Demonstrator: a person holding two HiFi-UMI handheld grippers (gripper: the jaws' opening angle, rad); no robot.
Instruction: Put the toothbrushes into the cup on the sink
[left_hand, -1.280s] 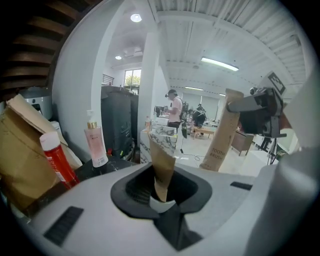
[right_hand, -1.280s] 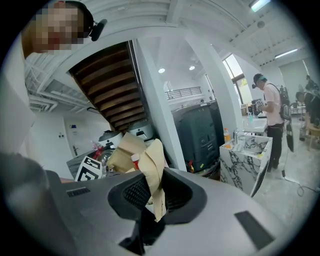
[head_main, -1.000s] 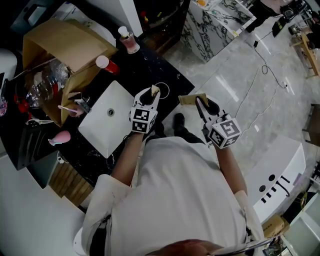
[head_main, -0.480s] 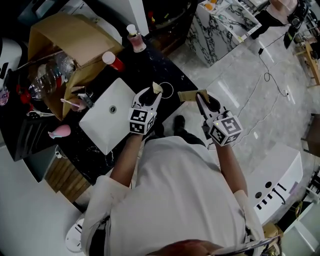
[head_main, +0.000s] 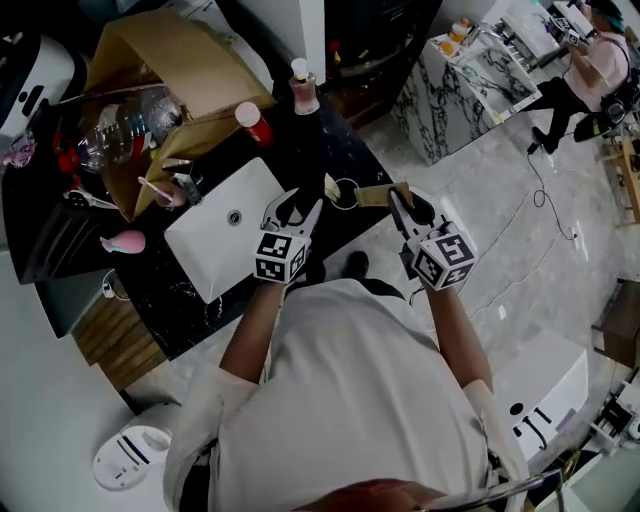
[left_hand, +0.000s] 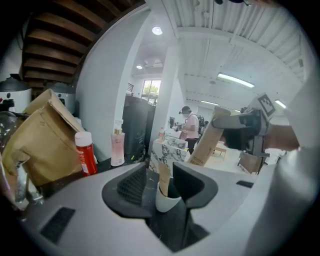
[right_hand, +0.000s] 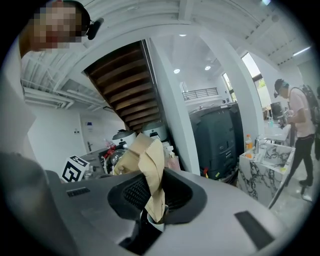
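The person is holding two grippers over a black counter (head_main: 300, 150). One white sink (head_main: 215, 250) is sitting in it, and one white cup (left_hand: 166, 204) is standing on the counter near the sink's corner. Two toothbrushes are showing, each in a brown paper pack. The standing toothbrush pack (left_hand: 163, 177) is resting upright in the cup, leaning a little against its rim. The held toothbrush pack (head_main: 378, 195) is being pinched between the narrow jaws of the right gripper (head_main: 408, 207), which is pressing on the paper from both sides. This pack is hanging tilted just beside the cup, with its lower end reaching close to the rim (whether it is touching the rim cannot be told). The left gripper (head_main: 295, 207) is hovering just short of the cup with its jaws standing wide apart. The cup and its pack are showing in the gap between them, but the pads are pressing on nothing. Two bottles are standing at the far side of the counter, one red bottle (head_main: 253, 124) with a white cap and one pink bottle (head_main: 303, 88). One large brown bag (head_main: 180, 60) is lying behind the sink. One person in a pink top (head_main: 590, 60) is standing well away across the room.
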